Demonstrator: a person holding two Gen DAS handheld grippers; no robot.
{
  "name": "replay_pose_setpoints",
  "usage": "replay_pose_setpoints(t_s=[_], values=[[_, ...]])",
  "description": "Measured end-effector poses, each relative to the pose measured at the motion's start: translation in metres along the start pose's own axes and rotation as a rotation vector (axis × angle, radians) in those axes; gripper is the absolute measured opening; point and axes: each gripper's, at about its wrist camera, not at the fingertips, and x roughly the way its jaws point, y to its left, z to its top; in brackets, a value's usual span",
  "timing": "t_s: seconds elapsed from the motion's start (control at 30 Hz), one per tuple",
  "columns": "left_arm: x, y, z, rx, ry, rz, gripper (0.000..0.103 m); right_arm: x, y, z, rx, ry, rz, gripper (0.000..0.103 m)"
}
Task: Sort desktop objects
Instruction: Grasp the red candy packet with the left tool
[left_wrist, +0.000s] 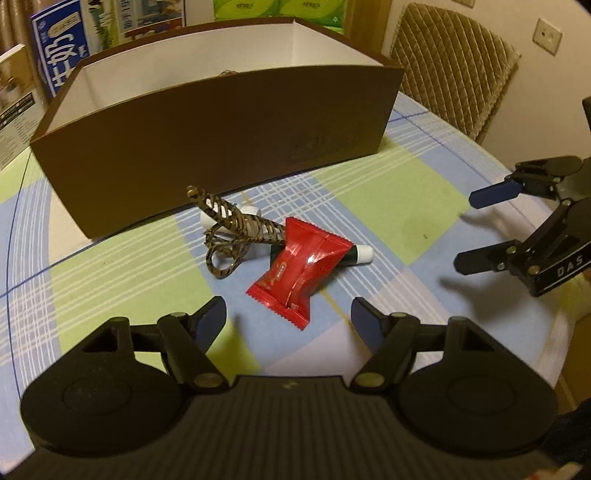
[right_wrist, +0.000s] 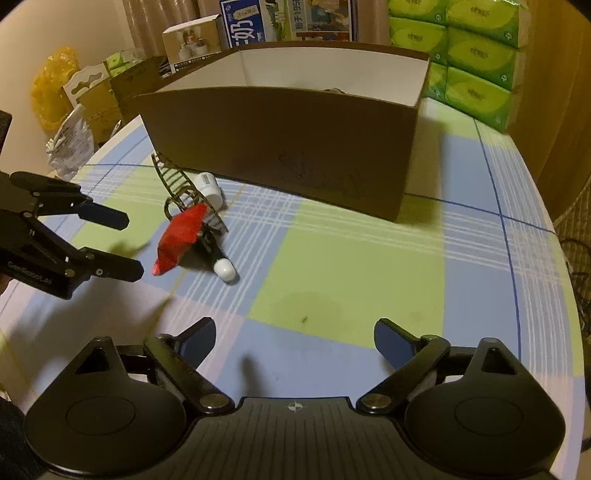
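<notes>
A red snack packet (left_wrist: 301, 264) (right_wrist: 181, 236) lies on the checked tablecloth, on top of a black tube with a white cap (left_wrist: 364, 254) (right_wrist: 225, 269). Just behind it a leopard-patterned hair clip (left_wrist: 236, 221) (right_wrist: 173, 181) rests over a small white bottle (right_wrist: 208, 186). A brown box (left_wrist: 221, 147) (right_wrist: 295, 140) with a white inside stands beyond them. My left gripper (left_wrist: 289, 314) (right_wrist: 127, 243) is open, its tips just short of the packet and touching nothing. To the right of the pile, my right gripper (right_wrist: 295, 332) (left_wrist: 469, 229) hangs open over bare cloth.
A padded chair (left_wrist: 450, 66) stands behind the table's far right edge. Green tissue packs (right_wrist: 476, 55) are stacked to the right of the box, and a blue carton (left_wrist: 59, 55), small boxes and a yellow bag (right_wrist: 55, 85) sit behind it and to its left.
</notes>
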Motion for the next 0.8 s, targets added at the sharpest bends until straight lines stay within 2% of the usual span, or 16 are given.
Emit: replay_pose_setpoints(t_s=[0.33, 0.37, 0.47, 0.5, 0.67, 0.8], values=[[0.025, -0.008, 0.017, 0.099, -0.021, 0.011, 0.066, 0.001, -0.008, -0.001, 0.027, 0.013, -0.027, 0.088], [0.027, -0.009, 0.018, 0.107, -0.026, 0.01, 0.064, 0.001, -0.008, -0.001, 0.029, 0.014, -0.03, 0.088], [0.032, -0.012, 0.019, 0.136, -0.027, -0.003, 0.045, 0.001, -0.009, -0.001, 0.039, 0.014, -0.032, 0.088], [0.033, -0.013, 0.019, 0.146, -0.023, -0.004, 0.036, 0.001, -0.009, -0.001, 0.04, 0.014, -0.031, 0.088], [0.027, -0.014, 0.01, 0.176, -0.025, 0.007, 0.023, 0.001, -0.007, 0.001, 0.033, 0.007, -0.028, 0.088], [0.013, -0.002, 0.001, 0.141, -0.027, 0.028, 0.023, 0.002, -0.003, 0.007, 0.025, -0.01, -0.007, 0.088]])
